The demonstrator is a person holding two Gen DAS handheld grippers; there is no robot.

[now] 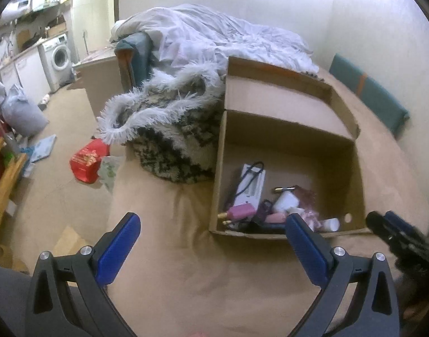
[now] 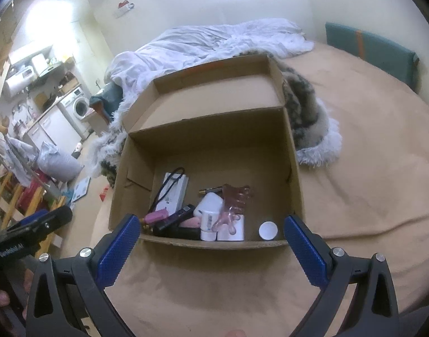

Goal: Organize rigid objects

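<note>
Open cardboard box (image 2: 294,168) on bed (image 2: 369,182), white charger box (image 2: 173,192), pink bottle (image 2: 157,215), white jar lid (image 2: 268,230) inside, left gripper (image 1: 213,248) and right gripper (image 2: 211,250) fingers released, empty.

I see a brown cardboard box (image 2: 293,168), tan bedspread (image 2: 369,182), black-and-white shaggy blanket (image 1: 169,140), and blue gripper pads (image 2: 117,250).

Open cardboard box (image 2: 209,146) on a tan bed cover (image 2: 369,168)
Right gripper (image 2: 210,231) spread wide and empty just near of the box; small toiletries cluster at its near wall, a round white lid (image 2: 267,230) apart to their right
</note>
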